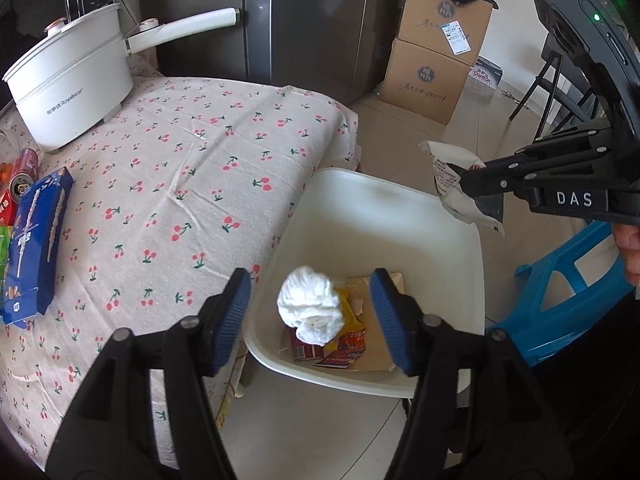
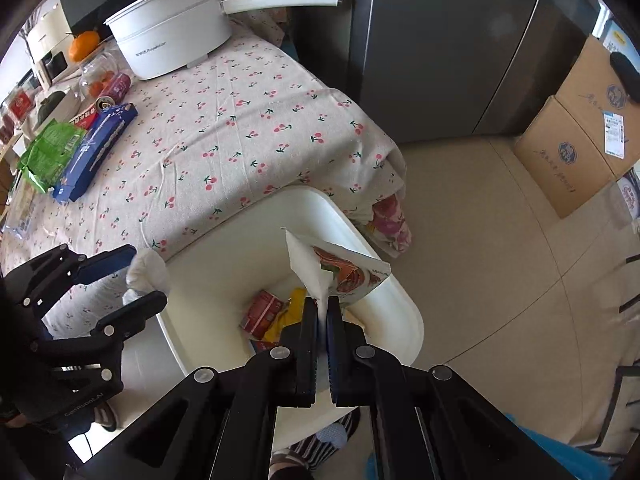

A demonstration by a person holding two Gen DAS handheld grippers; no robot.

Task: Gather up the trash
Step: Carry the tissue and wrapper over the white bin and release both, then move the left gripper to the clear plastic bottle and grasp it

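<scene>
A white trash bin [image 1: 400, 200] stands on the floor beside the table; it also shows in the right wrist view [image 2: 400, 312]. A crumpled white tissue [image 1: 312, 306] is in the air between the pads of my open left gripper [image 1: 310, 312], above the bin; in the right wrist view [image 2: 146, 270] it sits between the left gripper's fingers [image 2: 132, 276]. Red and yellow wrappers [image 1: 344, 344] lie in the bin. My right gripper [image 2: 322, 308] is shut on a printed paper snack packet [image 2: 344, 270] over the bin's rim; the packet shows in the left wrist view [image 1: 452, 176].
The cherry-print tablecloth [image 1: 180, 180] carries a blue box [image 1: 36, 240], a red can [image 1: 24, 168], a green packet [image 2: 48, 148] and a white electric pot [image 1: 72, 84]. Cardboard boxes [image 1: 436, 52] and a fridge [image 1: 312, 20] stand behind. A blue stool [image 1: 560, 292] is at right.
</scene>
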